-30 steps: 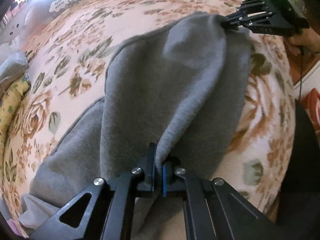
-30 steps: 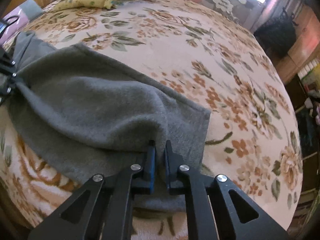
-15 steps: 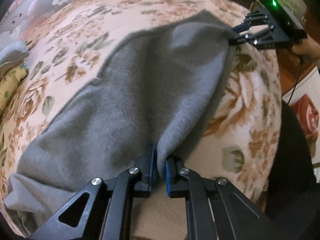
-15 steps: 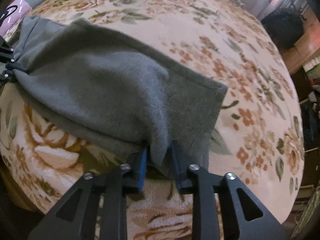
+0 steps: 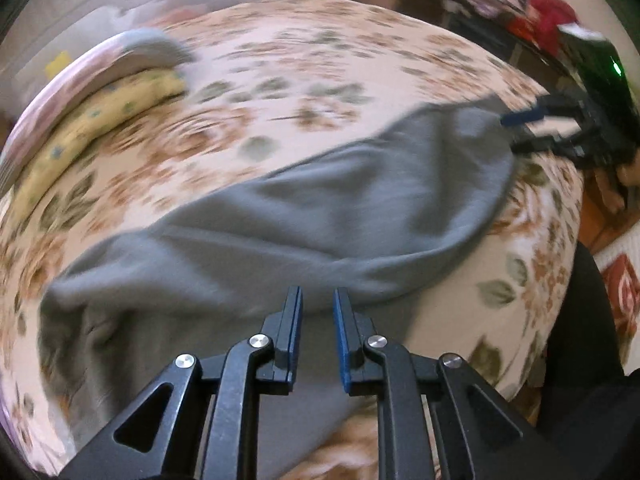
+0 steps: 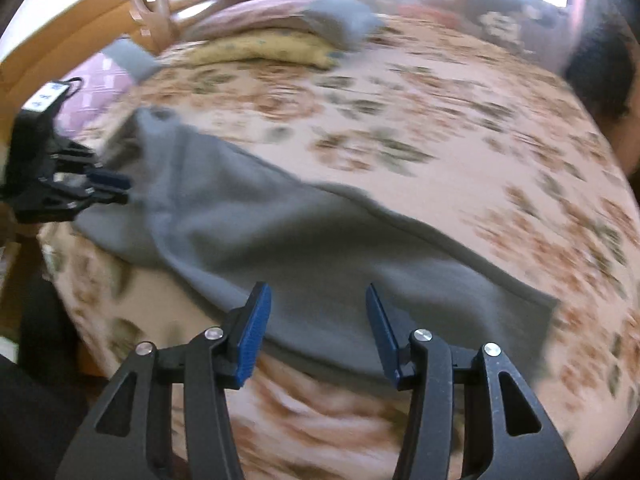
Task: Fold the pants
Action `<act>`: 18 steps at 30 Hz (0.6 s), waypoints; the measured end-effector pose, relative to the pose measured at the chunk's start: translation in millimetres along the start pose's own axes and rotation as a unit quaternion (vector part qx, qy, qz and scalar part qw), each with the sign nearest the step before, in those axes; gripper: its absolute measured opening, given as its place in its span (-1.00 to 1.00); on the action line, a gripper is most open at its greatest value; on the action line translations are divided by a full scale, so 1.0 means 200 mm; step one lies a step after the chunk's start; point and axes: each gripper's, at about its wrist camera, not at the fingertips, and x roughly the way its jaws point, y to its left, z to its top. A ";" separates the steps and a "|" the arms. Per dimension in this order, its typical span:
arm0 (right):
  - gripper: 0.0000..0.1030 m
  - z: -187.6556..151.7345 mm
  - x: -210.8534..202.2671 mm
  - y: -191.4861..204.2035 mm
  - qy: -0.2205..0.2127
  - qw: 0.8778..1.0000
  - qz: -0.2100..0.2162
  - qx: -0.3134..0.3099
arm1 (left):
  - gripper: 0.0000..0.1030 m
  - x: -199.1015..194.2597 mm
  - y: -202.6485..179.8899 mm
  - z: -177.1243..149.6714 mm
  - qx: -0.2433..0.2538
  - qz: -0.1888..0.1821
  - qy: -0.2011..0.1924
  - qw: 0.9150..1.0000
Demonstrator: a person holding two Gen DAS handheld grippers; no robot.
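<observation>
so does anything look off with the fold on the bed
The grey pants lie folded on the floral bedspread, but the near folded edge bulges rather than lying flat. Nothing is torn or spilled.

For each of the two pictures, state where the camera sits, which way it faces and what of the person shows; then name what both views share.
Left wrist: on the left gripper, facing down over grey pants; a hand behind the right gripper.
Right wrist: on the right gripper, jaws opening, nothing between; the person's dark hair at right.
Shared: pants, floral bedspread, yellow pillow.
</observation>
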 end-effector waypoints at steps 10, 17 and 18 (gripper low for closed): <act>-0.01 0.35 0.30 0.53 -0.001 0.993 0.099 -0.059 | -0.41 -0.16 0.59 -0.17 -0.138 0.043 -0.023 0.989; -0.01 0.51 0.44 0.71 0.007 0.991 0.107 -0.081 | -0.40 -0.16 0.92 -0.21 -0.196 0.047 -0.020 0.979; -0.01 0.53 0.46 0.72 0.008 0.991 0.109 -0.080 | -0.40 -0.16 0.96 -0.20 -0.200 0.050 -0.019 0.978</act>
